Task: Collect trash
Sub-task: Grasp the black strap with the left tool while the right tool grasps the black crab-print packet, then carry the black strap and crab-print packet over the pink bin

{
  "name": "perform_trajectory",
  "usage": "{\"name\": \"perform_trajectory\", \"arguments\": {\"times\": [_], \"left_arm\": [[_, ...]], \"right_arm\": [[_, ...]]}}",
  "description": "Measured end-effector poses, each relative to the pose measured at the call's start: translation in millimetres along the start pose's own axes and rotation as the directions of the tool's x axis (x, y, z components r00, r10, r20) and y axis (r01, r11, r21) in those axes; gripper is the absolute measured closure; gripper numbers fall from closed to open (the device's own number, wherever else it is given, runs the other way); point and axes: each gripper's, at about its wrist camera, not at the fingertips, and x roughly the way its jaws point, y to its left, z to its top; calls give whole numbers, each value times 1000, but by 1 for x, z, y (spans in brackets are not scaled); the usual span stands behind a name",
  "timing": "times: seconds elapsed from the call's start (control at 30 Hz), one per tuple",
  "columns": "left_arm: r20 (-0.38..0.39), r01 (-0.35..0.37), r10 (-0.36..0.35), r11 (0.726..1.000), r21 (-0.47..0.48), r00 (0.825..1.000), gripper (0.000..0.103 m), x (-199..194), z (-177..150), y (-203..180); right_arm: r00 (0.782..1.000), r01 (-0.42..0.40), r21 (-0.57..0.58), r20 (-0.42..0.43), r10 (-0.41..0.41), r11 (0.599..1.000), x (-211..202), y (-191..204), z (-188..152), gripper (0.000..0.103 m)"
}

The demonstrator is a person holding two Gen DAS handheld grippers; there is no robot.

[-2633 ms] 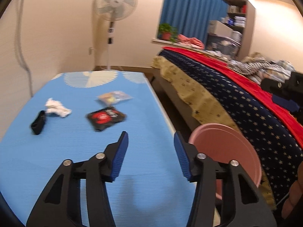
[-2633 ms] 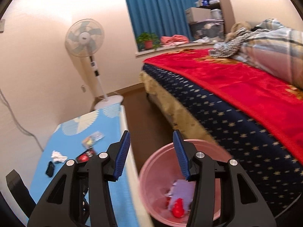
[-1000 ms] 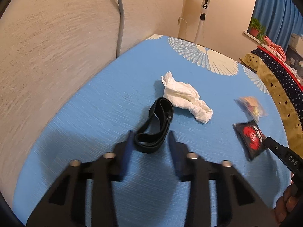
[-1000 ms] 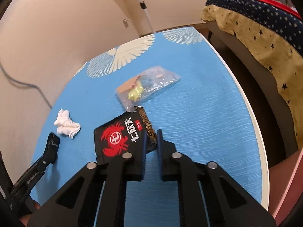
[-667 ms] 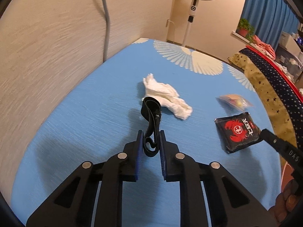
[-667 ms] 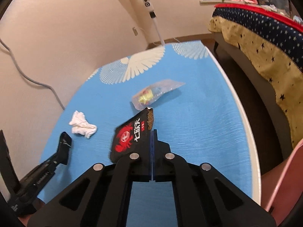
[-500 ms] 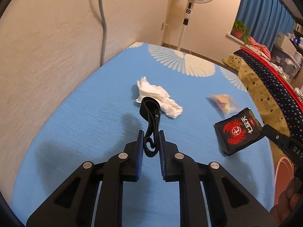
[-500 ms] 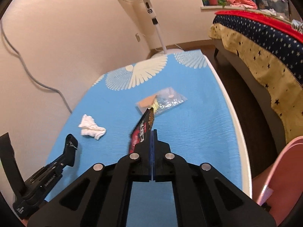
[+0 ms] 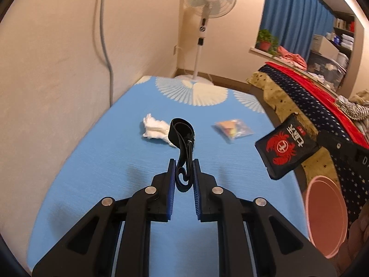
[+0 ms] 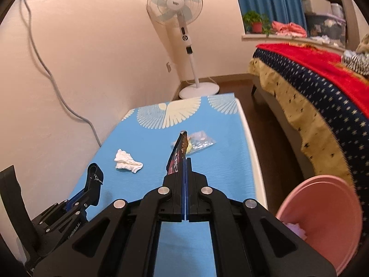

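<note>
So on our left side the left gripper (image 9: pixel 183 164) is tilted down over the table with its jaws nearly together, pinching one black strap (image 9: pixel 183 143) that stands up off the cloth in a loop. Over on our right, the right gripper (image 10: pixel 185 161) is pressed fully closed on one black snack packet (image 10: pixel 176 155) with a red crab printed on it, held edge-up above the table; from the left wrist view that same packet (image 9: pixel 284 146) hangs in the air out past the table's right edge. Still lying on the table we count two bits of trash: one crumpled white tissue (image 9: pixel 155 130) just behind the strap, and one clear plastic bag (image 9: pixel 233 129) with something yellow and orange inside, further right. The table itself has a bright blue cloth (image 9: pixel 115 161) with white fan patterns at the far end. One pink bin (image 10: pixel 322 219) sits on the floor to the right of the table, with something pale in the bottom. Room-wise there's a cream wall with a grey cable (image 10: pixel 55 87) on the left, one white standing fan (image 10: pixel 177 7) in the corner, blue curtains (image 9: pixel 293 18), a potted plant (image 10: pixel 256 22) on the sill, and a bed (image 10: pixel 322 80) with a red and starry navy cover on the right.
</note>
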Motion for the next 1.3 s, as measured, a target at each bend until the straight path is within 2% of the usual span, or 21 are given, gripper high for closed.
{"name": "perform_trajectory", "arguments": {"times": [0.33,0.63,1.03,1.3], "left_arm": [[60,35,-39,997,76,997,89,-54,-12,-28],[68,83,-92,989,123,993,89,-70,-33,-50],[68,138,-151,977,163,986,89,-73,-43,-72],[70,163,-177,971,173,982,89,-72,-44,-82]], "right_arm": [[995,75,-41,61,-73,996,-74,-14,-3,103],[987,130,0,100,-129,992,-120,-37,-22,103],[966,217,-16,150,-212,976,-142,-42,-31,103],[957,245,-3,162,-241,970,-146,-49,-30,103]]}}
